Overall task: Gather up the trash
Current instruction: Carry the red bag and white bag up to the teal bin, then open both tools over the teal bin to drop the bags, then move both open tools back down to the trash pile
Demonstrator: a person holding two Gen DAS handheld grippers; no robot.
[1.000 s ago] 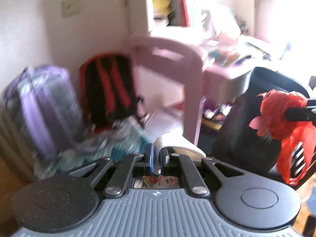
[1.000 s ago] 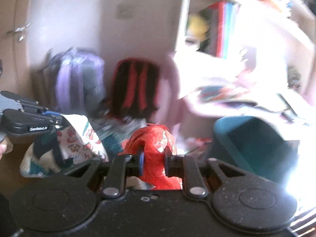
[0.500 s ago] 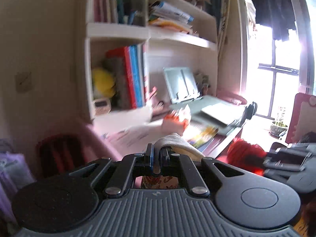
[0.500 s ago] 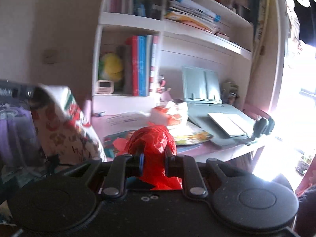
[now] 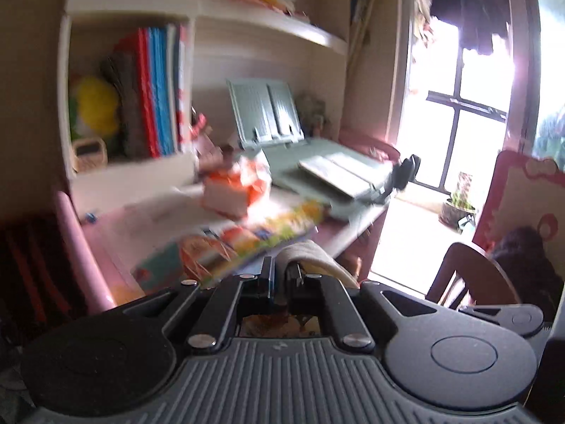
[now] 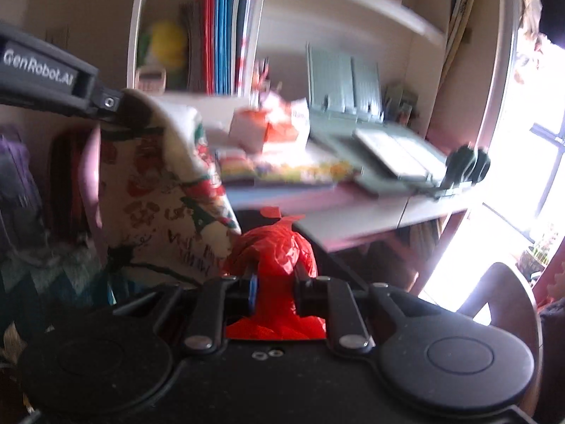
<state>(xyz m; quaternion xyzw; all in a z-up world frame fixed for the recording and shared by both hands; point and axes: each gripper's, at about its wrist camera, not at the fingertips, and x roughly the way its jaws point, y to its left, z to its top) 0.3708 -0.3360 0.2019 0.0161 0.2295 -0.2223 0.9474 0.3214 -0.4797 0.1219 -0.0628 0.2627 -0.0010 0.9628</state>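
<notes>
both views are smeared by motion blur. in the left wrist view the printed bag (image 5: pixel 310 258) shows only as a pale fold above the fingers, the rest hidden behind the left gripper (image 5: pixel 279 275). the books (image 5: pixel 155 92) at upper left are streaks of colour, titles unreadable, and the orange and white packet (image 5: pixel 235 190) on the desk (image 5: pixel 116 236) is too blurred to identify. in the right wrist view the red plastic bag (image 6: pixel 275 258) is cut off below by the right gripper (image 6: pixel 275 289) body, its lower part unseen. the chair (image 6: pixel 501 289) at lower right runs past the frame edge.
</notes>
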